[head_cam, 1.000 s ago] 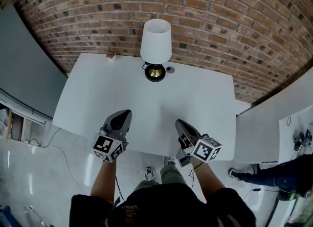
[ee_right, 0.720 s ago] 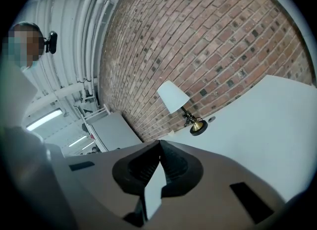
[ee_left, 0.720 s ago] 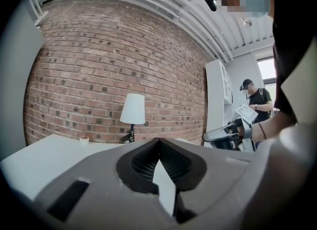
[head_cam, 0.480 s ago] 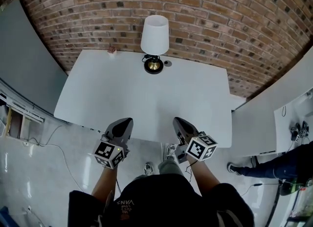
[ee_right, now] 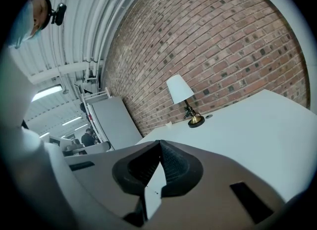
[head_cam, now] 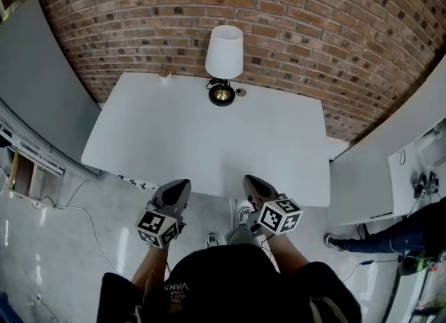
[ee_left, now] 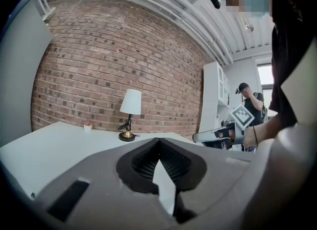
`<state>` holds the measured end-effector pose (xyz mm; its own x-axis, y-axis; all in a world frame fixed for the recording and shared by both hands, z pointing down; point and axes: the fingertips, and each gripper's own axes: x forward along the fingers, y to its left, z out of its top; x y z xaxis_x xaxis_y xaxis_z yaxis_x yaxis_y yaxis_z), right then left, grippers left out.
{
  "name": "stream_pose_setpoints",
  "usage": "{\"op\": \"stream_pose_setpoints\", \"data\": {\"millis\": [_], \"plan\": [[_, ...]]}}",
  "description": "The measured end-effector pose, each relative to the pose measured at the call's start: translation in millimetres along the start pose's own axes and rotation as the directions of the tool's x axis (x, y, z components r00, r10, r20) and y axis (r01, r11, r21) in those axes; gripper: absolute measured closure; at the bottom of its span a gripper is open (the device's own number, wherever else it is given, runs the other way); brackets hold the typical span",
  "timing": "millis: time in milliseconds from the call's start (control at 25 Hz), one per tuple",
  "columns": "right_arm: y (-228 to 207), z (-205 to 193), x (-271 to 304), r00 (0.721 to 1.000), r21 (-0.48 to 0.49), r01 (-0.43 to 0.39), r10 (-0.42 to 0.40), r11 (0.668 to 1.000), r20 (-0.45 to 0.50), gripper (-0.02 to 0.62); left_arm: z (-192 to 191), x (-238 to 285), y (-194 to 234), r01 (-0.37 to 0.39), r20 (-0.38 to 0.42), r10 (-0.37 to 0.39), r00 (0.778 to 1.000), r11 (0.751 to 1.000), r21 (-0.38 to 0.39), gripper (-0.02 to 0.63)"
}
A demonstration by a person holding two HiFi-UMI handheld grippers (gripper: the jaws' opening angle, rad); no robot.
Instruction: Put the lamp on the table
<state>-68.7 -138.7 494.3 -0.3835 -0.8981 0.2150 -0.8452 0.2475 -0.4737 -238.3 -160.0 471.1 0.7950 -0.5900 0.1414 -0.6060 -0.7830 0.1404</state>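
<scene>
Lamp (head_cam: 224, 60) stands upright at the back edge of the surface (head_cam: 202, 147), roughly centred and close to the brick wall (head_cam: 313, 36). It has a white tapered shade, a thin dark stem and a round base, dark with a brass centre. A small flat disc (head_cam: 240, 92) lies just beside the base on the right. A small pale cup-like item (head_cam: 164, 74) sits at the back left of the surface, well apart from the lamp. The rest of the surface is white, matte and smooth, so nothing lies between the tongs and the lamp.

A grey panel (head_cam: 42, 85) leans at the left and a white cabinet (head_cam: 376, 182) stands at the right. A person's legs in jeans (head_cam: 390, 239) are on the glossy white floor (head_cam: 56, 245) at far right.

Left tongs (head_cam: 183, 184) and right tongs (head_cam: 249, 179) sit at the near edge of the surface, side by side and apart, both pointing toward the lamp and about level. Each carries a marker cube (head_cam: 155, 227), and bare forearms show behind them. Both pairs of jaws are pressed fully together with nothing between them, ribbed dark pads meeting at the tips. Both are far from the lamp.
</scene>
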Motion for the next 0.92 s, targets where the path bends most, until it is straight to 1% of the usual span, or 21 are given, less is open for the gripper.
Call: {"op": "stream_pose_setpoints", "data": {"millis": [280,400,920], "plan": [[2.9,-14.5,-4.7,0.999,-0.044,0.03,-0.031,0.999,-0.028,0.597,-8.8,-14.4,0.2,-0.015,-0.013,0.015,1.0,1.0,-0.005,0.597],[2.5,-17.2,-3.9,0.999,-0.043,0.032,-0.034,0.999,-0.033,0.597,-10.3,-15.4,-1.1,-0.02,-0.015,0.02,1.0,1.0,-0.022,0.597],[1.6,-9.6,9.2,0.999,-0.039,0.025,-0.026,0.999,-0.027,0.597,-12.2,-8.4,5.2,-0.025,-0.02,0.024,1.0,0.999,-0.025,0.597]]}}
